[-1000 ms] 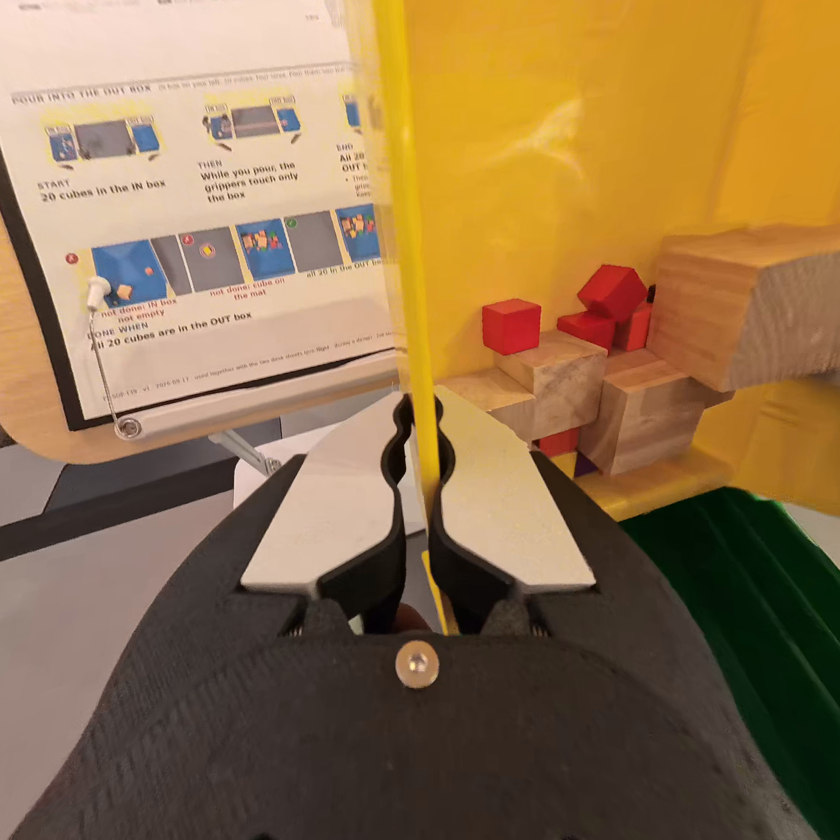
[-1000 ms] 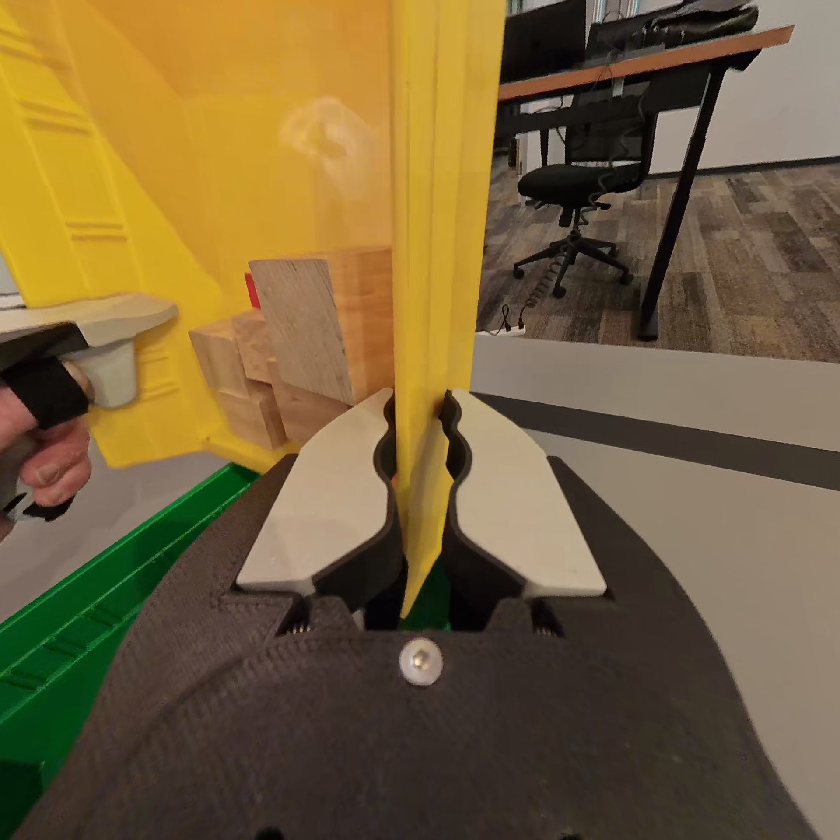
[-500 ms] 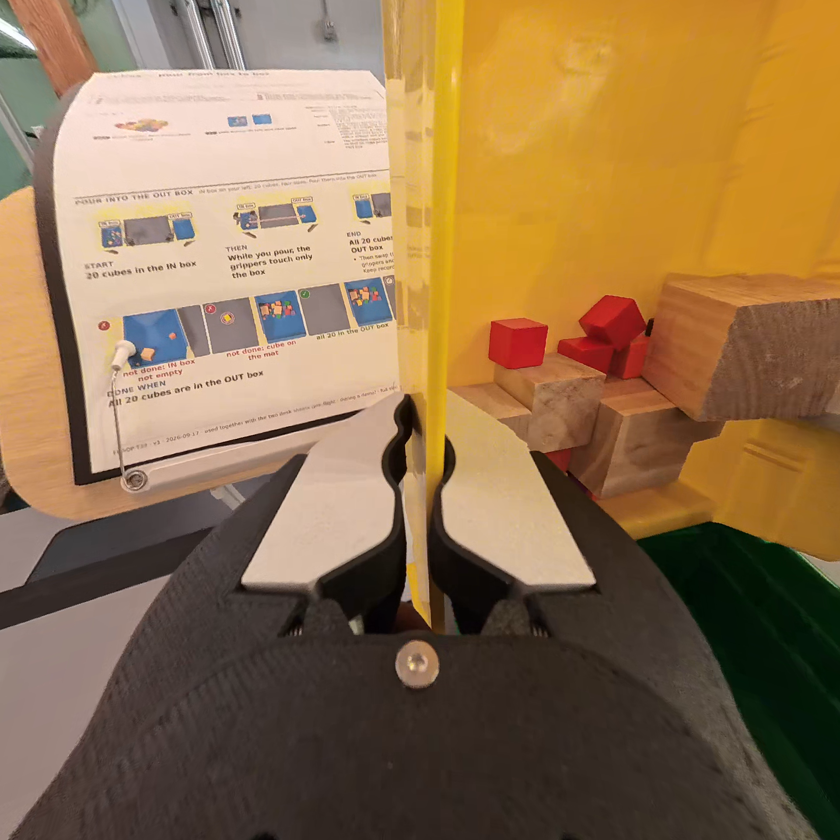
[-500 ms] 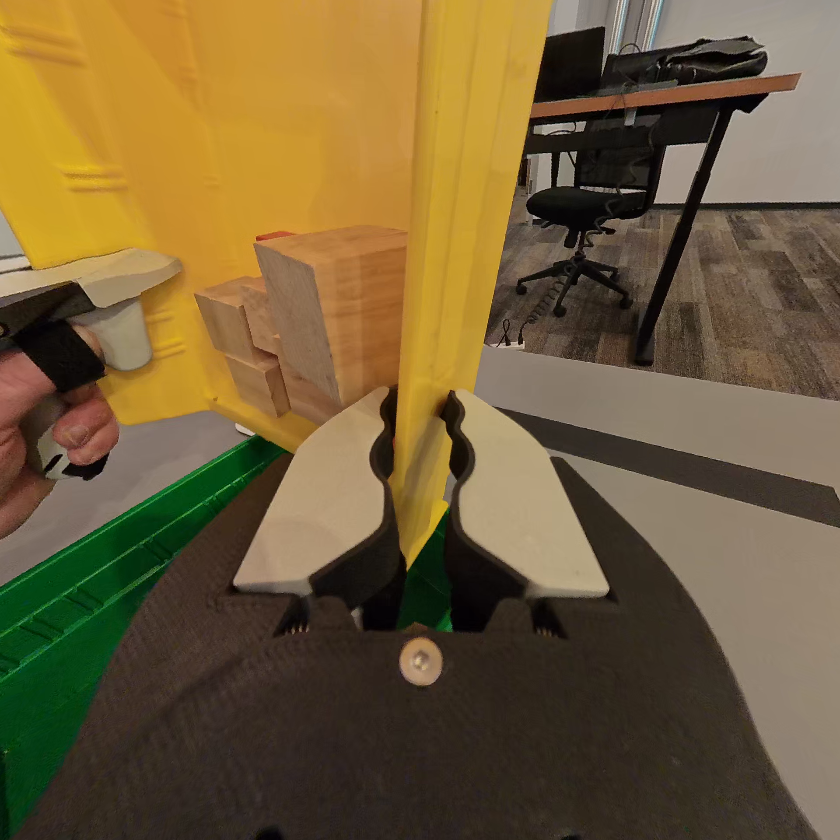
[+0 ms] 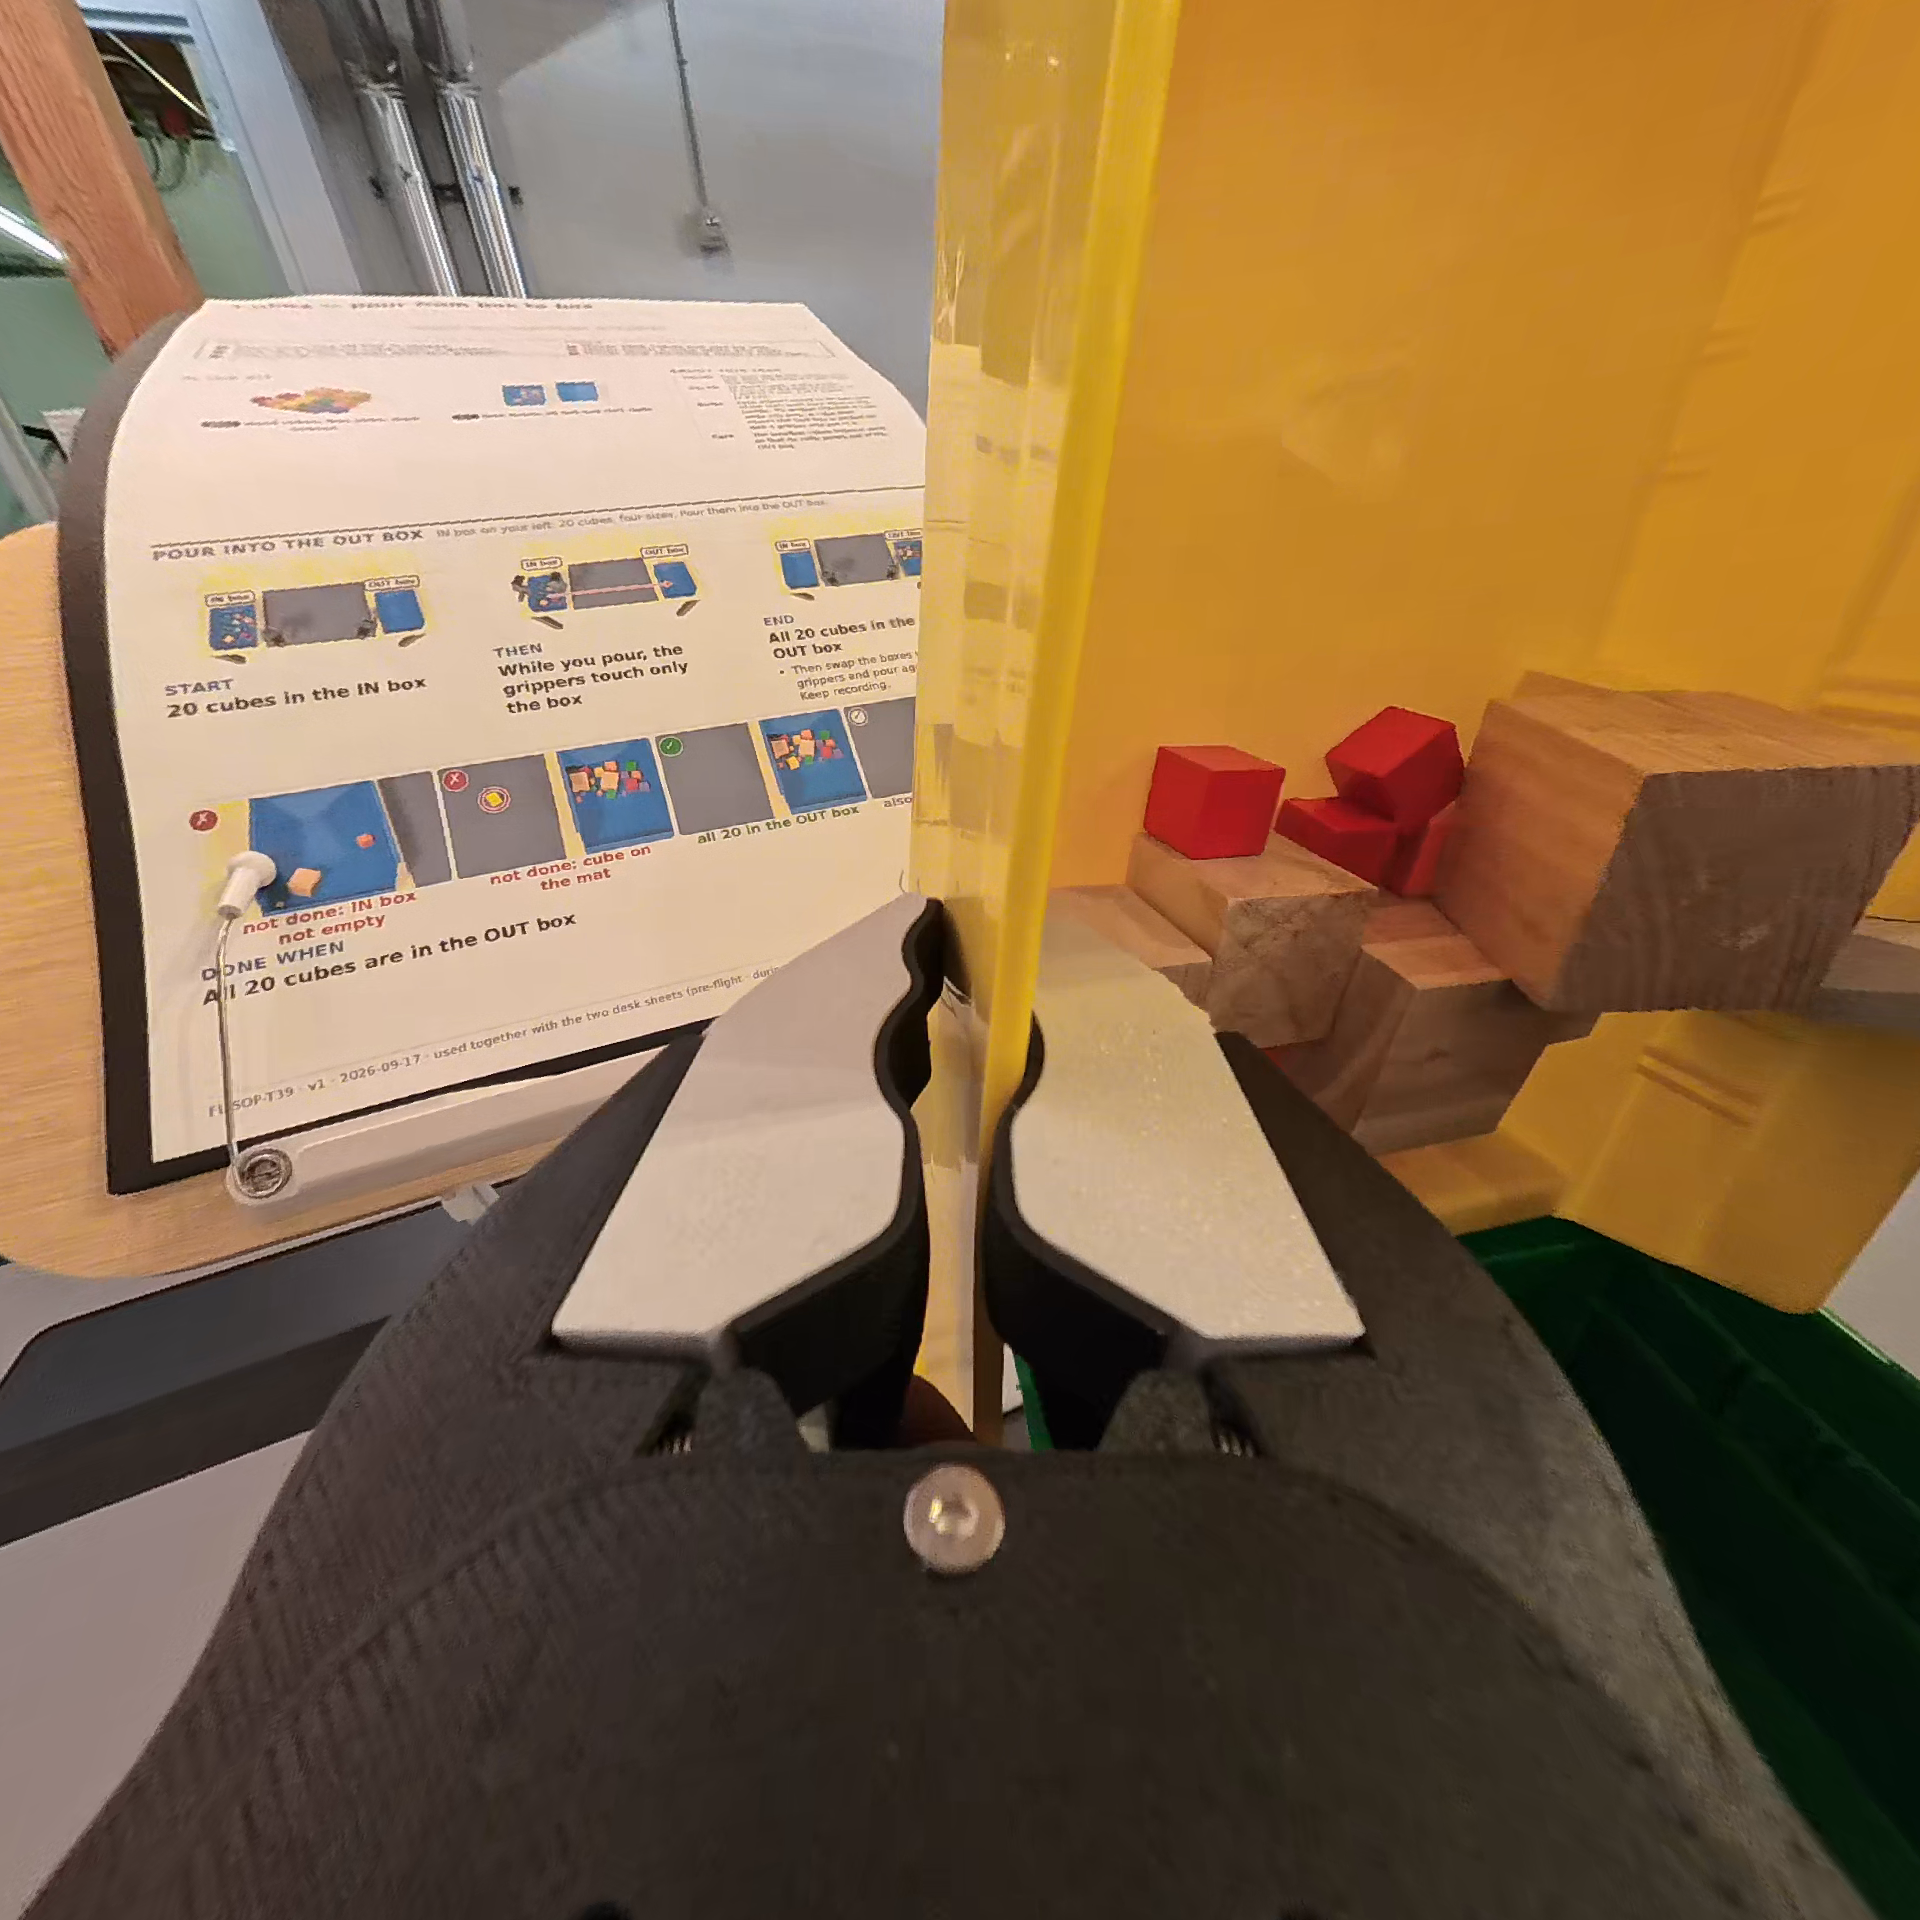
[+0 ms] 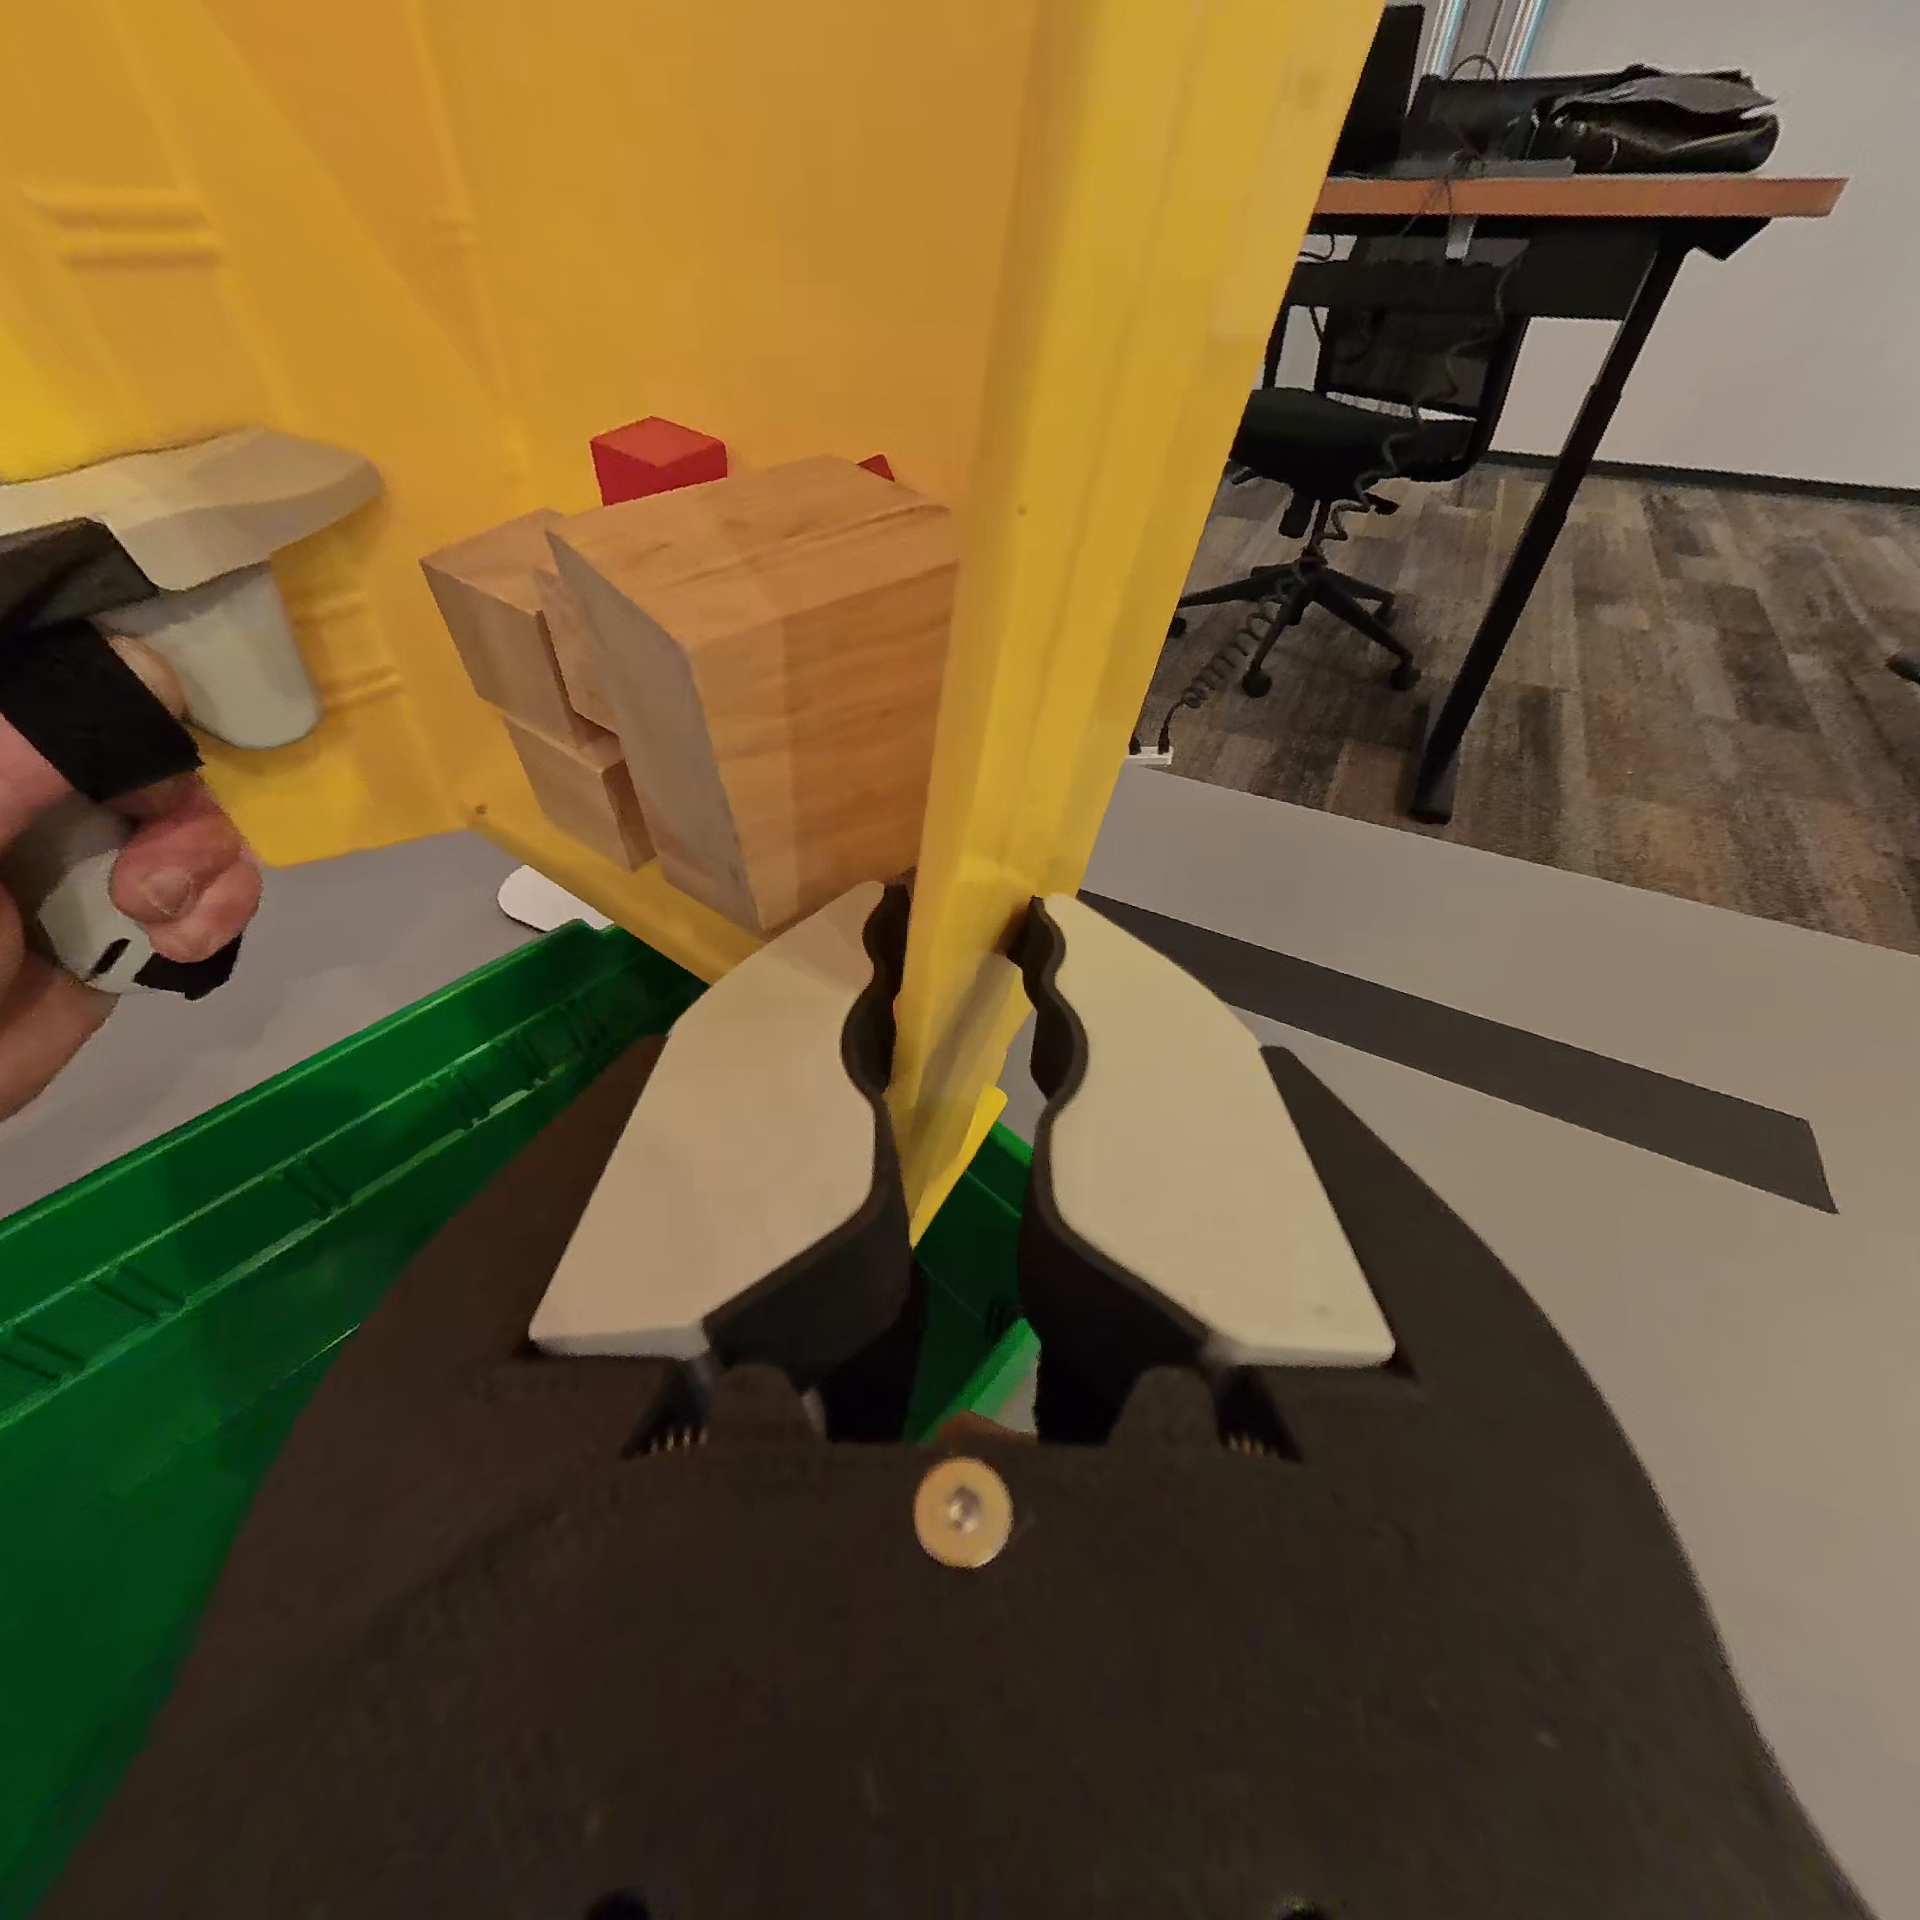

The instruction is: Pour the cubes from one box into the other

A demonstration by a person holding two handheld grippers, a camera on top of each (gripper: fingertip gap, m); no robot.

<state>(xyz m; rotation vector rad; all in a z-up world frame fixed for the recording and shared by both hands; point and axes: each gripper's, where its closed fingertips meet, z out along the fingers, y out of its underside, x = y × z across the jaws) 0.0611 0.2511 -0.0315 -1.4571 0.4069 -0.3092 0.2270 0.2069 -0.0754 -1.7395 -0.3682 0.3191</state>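
A yellow box (image 5: 1403,416) is held tipped up on its side above a green box (image 5: 1714,1455). My left gripper (image 5: 971,935) is shut on one side wall of the yellow box. My right gripper (image 6: 956,914) is shut on the opposite wall (image 6: 1122,416). Several wooden cubes (image 5: 1662,842) and small red cubes (image 5: 1210,800) are piled against the yellow box's lower wall. The same cubes show in the right wrist view (image 6: 769,665), just above the green box's rim (image 6: 416,1081). The left gripper and the hand holding it show at the left of the right wrist view (image 6: 135,727).
An instruction sheet on a stand (image 5: 499,727) is behind the boxes on the left. The grey table (image 6: 1558,1299) has a dark strip (image 6: 1455,1049). A desk (image 6: 1558,229) and an office chair (image 6: 1351,488) stand on the floor beyond.
The yellow box has tilted further and lifted. The wooden cubes have slid down toward its lower edge over the green box. Both grippers keep their hold.
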